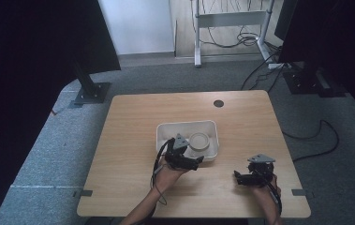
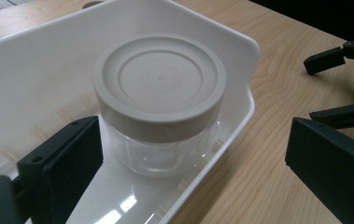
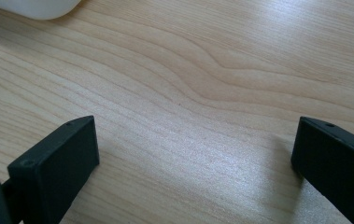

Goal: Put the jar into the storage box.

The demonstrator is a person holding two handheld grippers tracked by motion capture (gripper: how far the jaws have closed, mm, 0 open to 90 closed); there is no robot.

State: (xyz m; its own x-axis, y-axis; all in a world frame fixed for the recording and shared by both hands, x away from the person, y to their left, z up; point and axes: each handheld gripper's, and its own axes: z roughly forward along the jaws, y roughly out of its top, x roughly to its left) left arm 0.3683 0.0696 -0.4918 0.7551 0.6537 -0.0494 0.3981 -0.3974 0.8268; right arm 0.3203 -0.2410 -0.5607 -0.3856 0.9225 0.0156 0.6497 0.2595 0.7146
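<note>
Jar (image 2: 159,105) with a clear body and a beige screw lid stands upright inside the white tray (image 2: 34,70), straight ahead of the left gripper (image 2: 193,154). That gripper is spread wide and holds nothing: 1 of its black jaws sits inside the tray just beside the jar's wall, seemingly not touching it, while the other hangs outside the tray's rim over the wooden surface (image 2: 268,93). In the high view the left gripper (image 1: 198,161) reaches over the near edge of the tray (image 1: 166,136), with the jar (image 1: 199,140) just beyond its tips.

The right gripper (image 3: 193,154) is also spread wide and carries nothing, its 2 jaws low over bare wood grain of the surface (image 3: 188,70). A rounded corner of the tray (image 3: 34,7) lies ahead of it and off to one side. From above, the right gripper (image 1: 237,177) sits well apart from the tray, near the person's edge of the surface (image 1: 133,117).
</note>
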